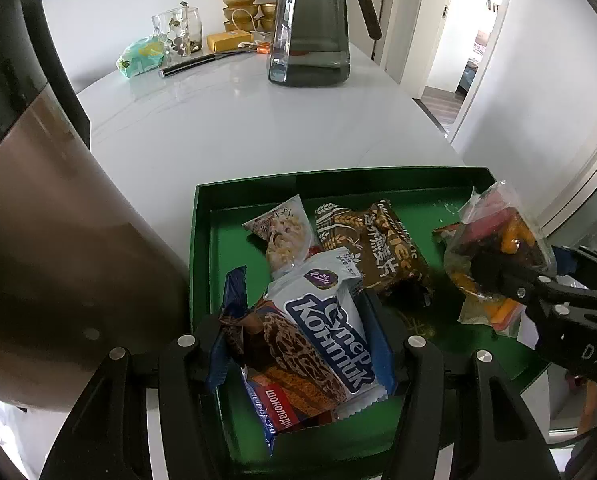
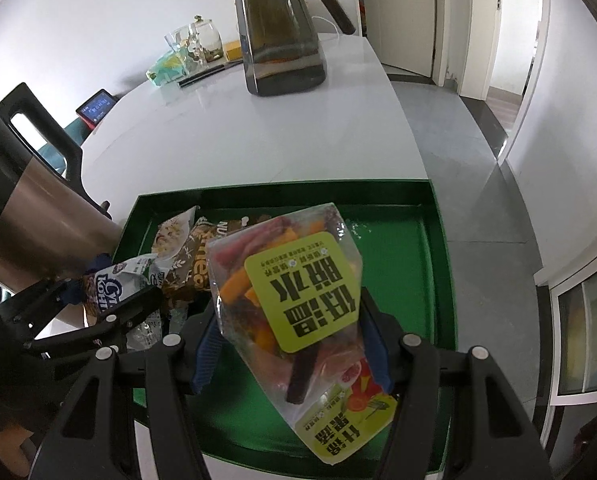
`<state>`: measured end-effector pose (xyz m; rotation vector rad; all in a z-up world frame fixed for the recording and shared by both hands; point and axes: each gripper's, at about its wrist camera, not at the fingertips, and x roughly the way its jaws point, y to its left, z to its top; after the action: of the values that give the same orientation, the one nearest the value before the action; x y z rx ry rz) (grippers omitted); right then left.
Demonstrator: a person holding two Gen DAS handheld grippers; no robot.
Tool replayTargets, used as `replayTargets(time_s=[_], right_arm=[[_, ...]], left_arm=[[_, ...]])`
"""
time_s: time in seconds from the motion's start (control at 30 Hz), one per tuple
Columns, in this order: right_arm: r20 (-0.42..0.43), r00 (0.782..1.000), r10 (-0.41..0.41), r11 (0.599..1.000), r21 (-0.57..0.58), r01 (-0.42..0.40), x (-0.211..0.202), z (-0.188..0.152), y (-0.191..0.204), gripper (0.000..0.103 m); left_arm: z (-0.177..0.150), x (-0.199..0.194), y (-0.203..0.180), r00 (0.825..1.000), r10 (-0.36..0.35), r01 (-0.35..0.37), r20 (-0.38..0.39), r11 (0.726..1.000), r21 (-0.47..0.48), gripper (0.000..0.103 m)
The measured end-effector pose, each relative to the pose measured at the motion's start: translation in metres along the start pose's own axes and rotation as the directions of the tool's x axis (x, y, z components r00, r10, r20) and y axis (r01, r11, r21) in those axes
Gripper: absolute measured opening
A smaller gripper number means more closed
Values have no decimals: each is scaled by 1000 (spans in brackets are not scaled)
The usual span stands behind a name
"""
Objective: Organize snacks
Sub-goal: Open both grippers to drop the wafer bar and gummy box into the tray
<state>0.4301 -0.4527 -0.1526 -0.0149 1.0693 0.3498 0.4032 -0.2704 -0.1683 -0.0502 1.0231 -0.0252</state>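
Risk is stacking: left gripper (image 1: 298, 344) is clamping the cookie pack (image 1: 318, 344), right gripper (image 2: 294, 340) the veggie-chip bag (image 2: 290, 300), both hovering over the green tray (image 1: 202, 240), crowding its left-side packets.

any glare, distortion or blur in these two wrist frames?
Left wrist view: strong fisheye bending, dark corners, window glare on the white table, blown-out doorway at right; cookie pack text sharp. Right wrist view: same curvature, sheen on the clear veggie-chip bag, label readable; no motion blur.
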Motion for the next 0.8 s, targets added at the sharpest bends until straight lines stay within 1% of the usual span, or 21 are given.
replayTargets(time_s=[0.17, 0.33, 0.43, 0.5, 0.6, 0.63, 0.67, 0.7, 0.73, 0.8], right_arm=[[-11, 1000, 2, 1000, 19, -2, 5, 1, -3, 65], [-13, 1000, -2, 1000, 10, 2, 6, 1, -2, 66], [-14, 1000, 6, 1000, 20, -6, 5, 1, -4, 70], [-4, 1000, 4, 1000, 31, -4, 2, 0, -6, 71], [31, 999, -26, 999, 23, 25, -5, 0, -6, 73], [37, 999, -28, 999, 26, 27, -6, 0, -6, 75], [41, 999, -23, 999, 32, 22, -8, 1, -7, 88], [45, 999, -19, 999, 37, 17, -9, 3, -7, 100], [51, 999, -17, 999, 36, 15, -11, 4, -6, 103], [62, 998, -21, 999, 27, 19, -14, 6, -4, 103]], left_arm=[[-1, 0, -2, 1000, 10, -10, -2, 1000, 12, 52], [0, 1, -5, 1000, 11, -11, 0, 1000, 22, 52], [1, 2, -5, 1000, 10, -10, -7, 1000, 25, 53], [1, 2, -6, 1000, 14, -13, -15, 1000, 27, 53], [1, 1, -7, 999, 27, -27, -20, 999, 23, 55], [1, 0, -7, 999, 32, -32, -18, 999, 22, 56], [1, -1, -8, 999, 38, -38, -18, 999, 24, 58], [0, -1, -8, 999, 42, -41, -19, 999, 25, 66], [0, -2, -8, 999, 43, -42, -19, 999, 27, 74], [-1, -4, -9, 999, 36, -36, -19, 999, 26, 77]])
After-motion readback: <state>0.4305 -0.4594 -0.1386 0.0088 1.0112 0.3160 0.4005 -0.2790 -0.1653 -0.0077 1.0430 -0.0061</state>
